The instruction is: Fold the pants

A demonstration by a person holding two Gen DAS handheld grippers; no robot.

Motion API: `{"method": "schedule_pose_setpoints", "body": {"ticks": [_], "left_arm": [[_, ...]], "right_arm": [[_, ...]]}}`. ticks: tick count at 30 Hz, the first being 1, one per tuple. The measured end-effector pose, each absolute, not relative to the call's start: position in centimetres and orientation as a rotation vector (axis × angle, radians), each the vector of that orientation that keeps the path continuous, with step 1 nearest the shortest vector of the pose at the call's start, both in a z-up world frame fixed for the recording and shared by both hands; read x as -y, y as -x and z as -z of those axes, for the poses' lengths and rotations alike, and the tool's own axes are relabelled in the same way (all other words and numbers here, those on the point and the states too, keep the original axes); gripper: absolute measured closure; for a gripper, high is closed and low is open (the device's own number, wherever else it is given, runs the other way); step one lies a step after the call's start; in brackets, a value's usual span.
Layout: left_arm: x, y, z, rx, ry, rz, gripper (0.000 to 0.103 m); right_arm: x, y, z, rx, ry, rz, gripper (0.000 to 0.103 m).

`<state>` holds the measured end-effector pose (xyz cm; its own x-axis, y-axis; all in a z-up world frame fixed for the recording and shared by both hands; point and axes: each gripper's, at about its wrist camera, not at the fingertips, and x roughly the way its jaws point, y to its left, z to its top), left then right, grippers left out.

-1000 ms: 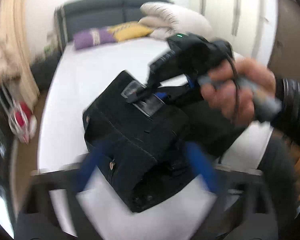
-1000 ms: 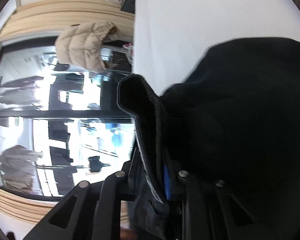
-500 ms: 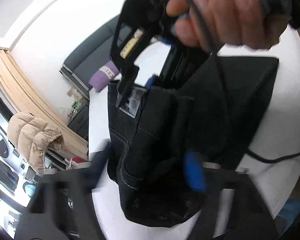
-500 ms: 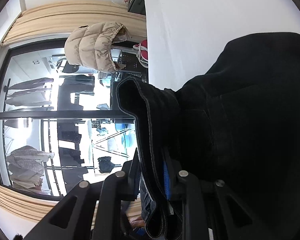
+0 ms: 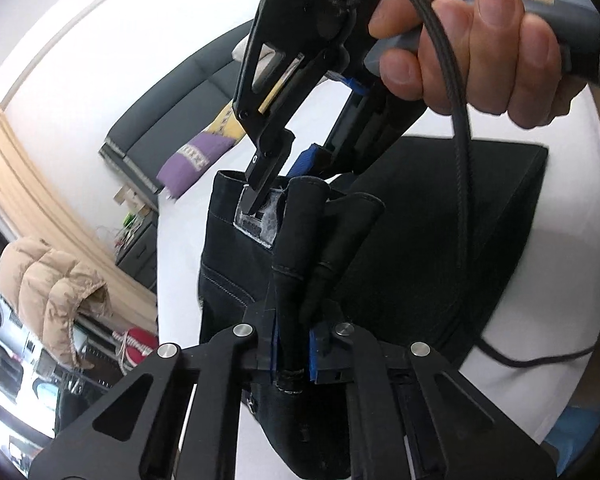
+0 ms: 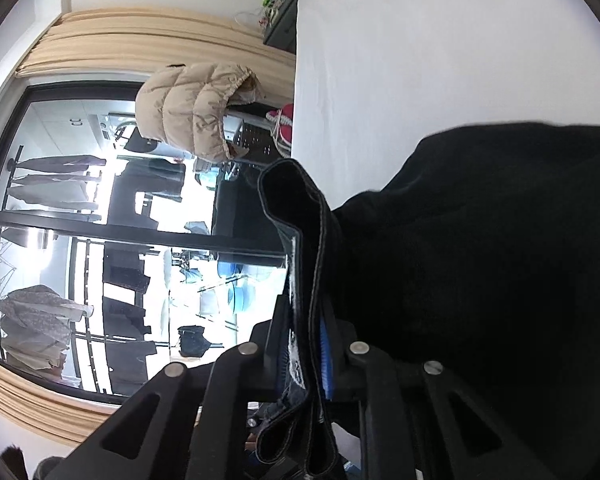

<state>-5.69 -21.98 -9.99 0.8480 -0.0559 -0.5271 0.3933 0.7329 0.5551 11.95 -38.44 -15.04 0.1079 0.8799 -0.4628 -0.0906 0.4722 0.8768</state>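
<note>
My left gripper [image 5: 292, 354] pinches a bunched edge of the black denim pants [image 5: 440, 240], which are lifted above the white bed sheet [image 5: 180, 280]. My right gripper [image 6: 304, 354] clamps the waistband beside it.

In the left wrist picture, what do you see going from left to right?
Beige puffy jacket → purple pillow → black pants pinched in the left tongs → black cable.

White bed [image 5: 560, 320], purple pillow [image 5: 192, 158], beige puffer jacket [image 6: 196, 112]
</note>
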Motion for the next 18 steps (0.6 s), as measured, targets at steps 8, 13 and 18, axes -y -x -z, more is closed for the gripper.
{"method": "schedule_pose_setpoints", "body": {"ticks": [8,13,18], "left_arm": [[25.7,5.3,10.2,-0.47,-0.753,0.374,0.095],[29.5,5.2,10.4,-0.465,-0.768,0.461,0.095],[34.5,5.3,12.0,-0.48,-0.808,0.526,0.095]], "right_arm": [[44.5,-10.9,14.8,-1.198,-0.807,-0.743,0.089],[49.2,-10.4,15.3,-1.166,-0.843,-0.666,0.09],[52.5,-10.5,16.8,-1.168,-0.851,-0.608,0.09]]}}
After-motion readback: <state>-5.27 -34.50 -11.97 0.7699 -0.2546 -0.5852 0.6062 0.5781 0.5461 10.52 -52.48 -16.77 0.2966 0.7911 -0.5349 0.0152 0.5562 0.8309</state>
